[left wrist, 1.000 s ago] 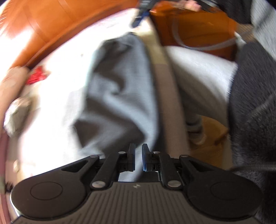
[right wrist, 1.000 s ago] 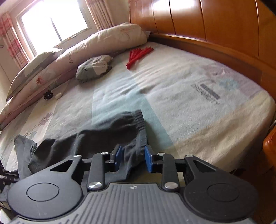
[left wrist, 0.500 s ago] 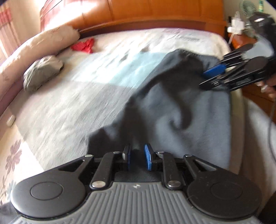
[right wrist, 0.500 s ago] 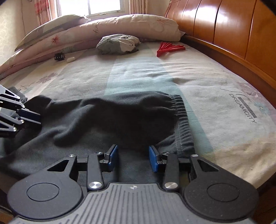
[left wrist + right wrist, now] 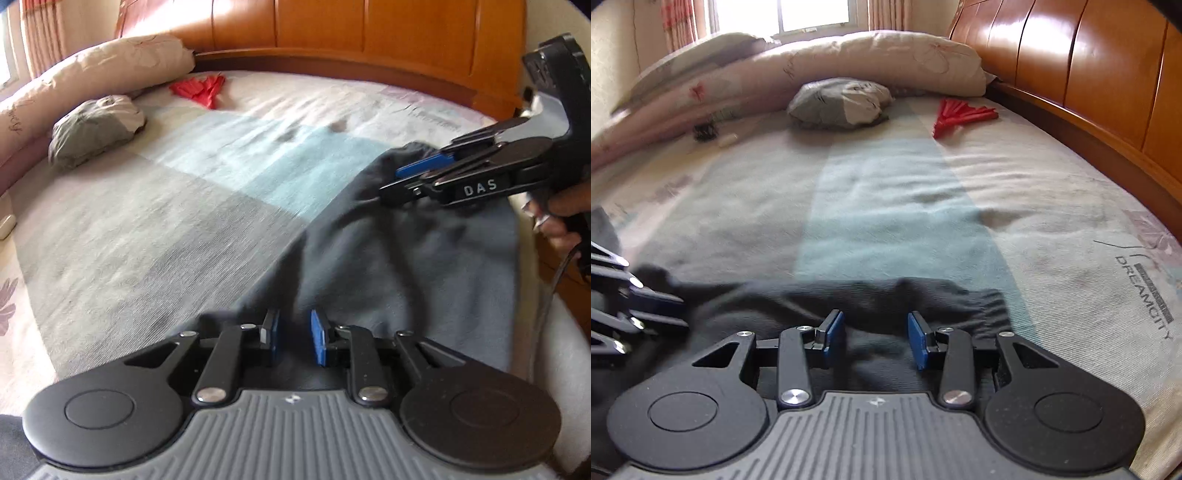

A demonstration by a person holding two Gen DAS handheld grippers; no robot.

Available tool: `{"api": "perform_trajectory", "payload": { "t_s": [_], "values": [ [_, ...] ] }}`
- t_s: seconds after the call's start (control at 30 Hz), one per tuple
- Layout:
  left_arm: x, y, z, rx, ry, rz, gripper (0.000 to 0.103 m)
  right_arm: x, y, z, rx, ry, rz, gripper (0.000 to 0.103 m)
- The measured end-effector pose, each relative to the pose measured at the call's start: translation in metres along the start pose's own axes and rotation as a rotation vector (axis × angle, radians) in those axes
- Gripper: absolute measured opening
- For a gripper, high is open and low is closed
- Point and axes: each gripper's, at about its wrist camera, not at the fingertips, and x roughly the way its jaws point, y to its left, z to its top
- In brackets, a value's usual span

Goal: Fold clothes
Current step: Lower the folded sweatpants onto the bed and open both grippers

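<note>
The dark garment (image 5: 406,266) is being spread on the bed (image 5: 147,221), lying under both grippers. Left gripper (image 5: 293,341) jaws have been opening, right gripper (image 5: 875,339) jaws closing slightly; all 4 pads are being kept spread, pinching nothing. Wrinkles should be smoothed before creasing.

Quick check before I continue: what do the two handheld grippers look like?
Both match: the left gripper and right gripper have black linkage arms with silver pivot pins, blue finger pads, round black discs and a ribbed grey body. The right one carries white "DAS" lettering and a trailing black cable.
</note>
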Motion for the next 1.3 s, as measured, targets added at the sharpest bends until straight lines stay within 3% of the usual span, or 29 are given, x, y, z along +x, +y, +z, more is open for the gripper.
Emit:
{"api": "perform_trajectory", "payload": {
  "t_s": [0.1,0.17,0.23,0.33,0.47,0.53,0.67,0.77,0.87,0.97,1.03,1.13,1.3],
  "values": [
    [0.002,0.012,-0.007,-0.016,-0.007,0.064,0.022,-0.001,-0.014,0.001,0.038,-0.031,0.025,0.027],
    [-0.001,0.013,-0.004,-0.003,0.007,0.114,0.021,-0.007,-0.016,0.004,0.072,-0.019,0.019,0.027],
    [-0.008,0.011,-0.001,-0.004,0.01,0.123,0.017,-0.02,-0.009,0.005,0.085,-0.011,0.011,0.041],
    [-0.025,0.001,0.001,-0.018,-0.043,0.03,0.02,-0.048,0.008,-0.002,0.036,-0.039,0.048,0.058],
    [-0.028,-0.018,-0.01,-0.041,-0.039,-0.092,0.027,-0.059,0.023,-0.023,-0.006,0.007,0.051,0.062],
    [-0.023,-0.024,-0.022,-0.057,-0.006,-0.082,0.027,-0.052,0.02,-0.038,0.008,0.061,0.018,0.065],
    [-0.037,-0.022,-0.041,-0.146,-0.005,-0.056,0.028,-0.064,0.025,-0.047,-0.011,0.038,0.004,0.068],
    [-0.065,-0.024,-0.047,-0.149,-0.061,-0.051,0.032,-0.074,0.033,-0.041,0.016,0.024,0.023,0.07],
    [-0.073,-0.024,-0.062,-0.181,-0.047,-0.061,0.043,-0.073,0.046,-0.041,0.027,0.011,0.077,0.081],
    [-0.067,-0.024,-0.081,-0.195,-0.004,-0.037,0.044,-0.058,0.059,-0.048,0.019,0.055,0.062,0.085],
    [-0.076,-0.024,-0.083,-0.205,-0.011,-0.041,0.044,-0.055,0.066,-0.051,-0.003,0.058,0.053,0.095],
    [-0.093,-0.016,-0.083,-0.24,-0.036,-0.035,0.045,-0.054,0.072,-0.054,-0.025,0.059,0.038,0.099],
    [-0.126,0.019,-0.089,-0.36,-0.083,0.024,0.061,-0.054,0.074,-0.057,-0.029,0.056,0.039,0.103]
  ]
}}
